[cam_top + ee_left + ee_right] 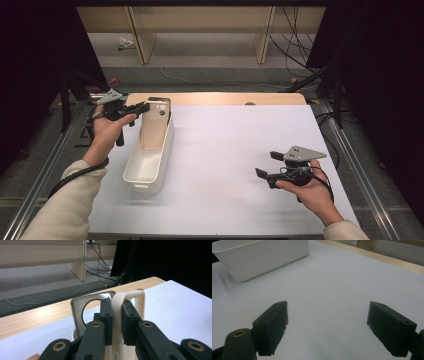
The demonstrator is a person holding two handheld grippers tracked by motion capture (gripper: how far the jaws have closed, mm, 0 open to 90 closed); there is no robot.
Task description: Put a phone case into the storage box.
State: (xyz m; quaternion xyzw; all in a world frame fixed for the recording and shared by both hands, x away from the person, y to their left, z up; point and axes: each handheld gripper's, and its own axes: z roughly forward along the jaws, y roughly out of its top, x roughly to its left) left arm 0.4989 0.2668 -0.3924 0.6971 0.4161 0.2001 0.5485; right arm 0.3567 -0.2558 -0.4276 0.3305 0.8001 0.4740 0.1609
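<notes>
At far end, white bin (150,150) rim clenched in L claw (117,315); R claw (327,327) released.

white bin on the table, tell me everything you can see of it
The white bin is a long, narrow, open-topped tub of smooth plastic, with rounded corners and handle cut-outs in its end walls. It rests on the white table cover, its far end lifted. The left claw is shut on the far end's rim. Its visible interior looks empty.
</notes>
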